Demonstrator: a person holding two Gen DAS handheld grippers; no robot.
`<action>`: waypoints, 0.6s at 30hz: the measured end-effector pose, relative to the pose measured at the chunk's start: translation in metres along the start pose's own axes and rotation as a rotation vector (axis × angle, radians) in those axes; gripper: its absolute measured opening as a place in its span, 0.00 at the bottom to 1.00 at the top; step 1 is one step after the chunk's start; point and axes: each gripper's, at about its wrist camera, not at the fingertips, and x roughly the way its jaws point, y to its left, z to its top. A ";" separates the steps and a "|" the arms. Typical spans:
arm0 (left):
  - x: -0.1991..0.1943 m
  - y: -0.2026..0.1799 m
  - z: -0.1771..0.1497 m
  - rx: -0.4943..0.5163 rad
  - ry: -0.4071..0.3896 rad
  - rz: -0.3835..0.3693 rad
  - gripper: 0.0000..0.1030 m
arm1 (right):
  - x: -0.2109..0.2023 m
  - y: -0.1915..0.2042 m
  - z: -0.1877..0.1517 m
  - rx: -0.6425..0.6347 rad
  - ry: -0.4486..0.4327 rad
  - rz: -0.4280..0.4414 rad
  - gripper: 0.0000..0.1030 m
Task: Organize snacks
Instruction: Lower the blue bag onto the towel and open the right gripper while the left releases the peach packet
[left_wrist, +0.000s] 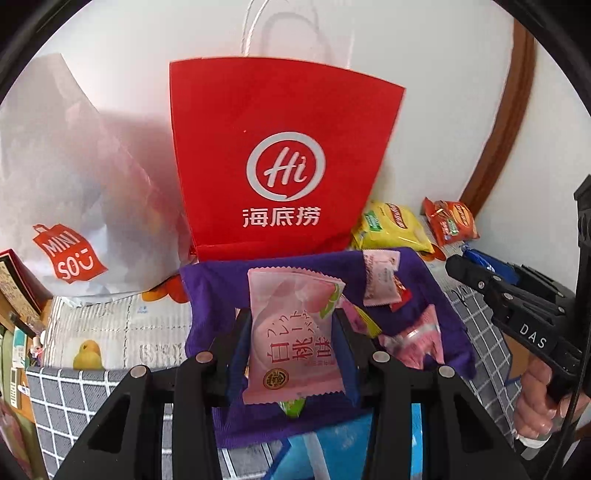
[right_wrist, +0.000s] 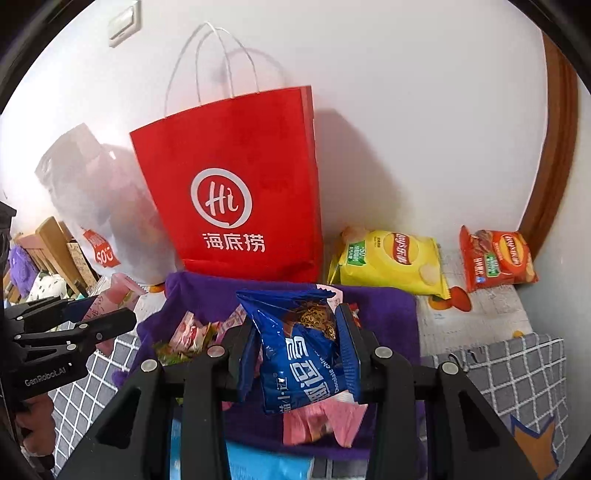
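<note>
My left gripper (left_wrist: 291, 328) is shut on a pink peach-print snack packet (left_wrist: 293, 332) and holds it above a purple cloth (left_wrist: 424, 284) strewn with several small pink sweets. My right gripper (right_wrist: 299, 328) is shut on a blue chocolate snack packet (right_wrist: 299, 354) above the same purple cloth (right_wrist: 384, 310). A red paper bag with white handles (left_wrist: 280, 155) (right_wrist: 236, 192) stands upright against the wall behind the cloth. The right gripper shows at the right of the left wrist view (left_wrist: 476, 275); the left gripper shows at the left of the right wrist view (right_wrist: 92, 317).
A white Miniso plastic bag (left_wrist: 74, 206) (right_wrist: 103, 206) slumps left of the red bag. A yellow chip bag (right_wrist: 391, 262) (left_wrist: 391, 225) and a red chip bag (right_wrist: 495, 258) (left_wrist: 450, 221) lie right of it by the wall. A grey checked cloth (right_wrist: 517, 373) covers the surface.
</note>
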 end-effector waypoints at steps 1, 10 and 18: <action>0.005 0.003 0.002 -0.005 0.003 0.002 0.39 | 0.005 0.000 0.001 0.000 0.002 0.003 0.38; 0.051 0.026 0.009 -0.076 0.053 -0.009 0.39 | 0.059 -0.005 -0.011 -0.006 0.100 0.022 0.38; 0.084 0.026 -0.001 -0.083 0.083 -0.032 0.39 | 0.082 -0.009 -0.021 -0.030 0.162 0.036 0.38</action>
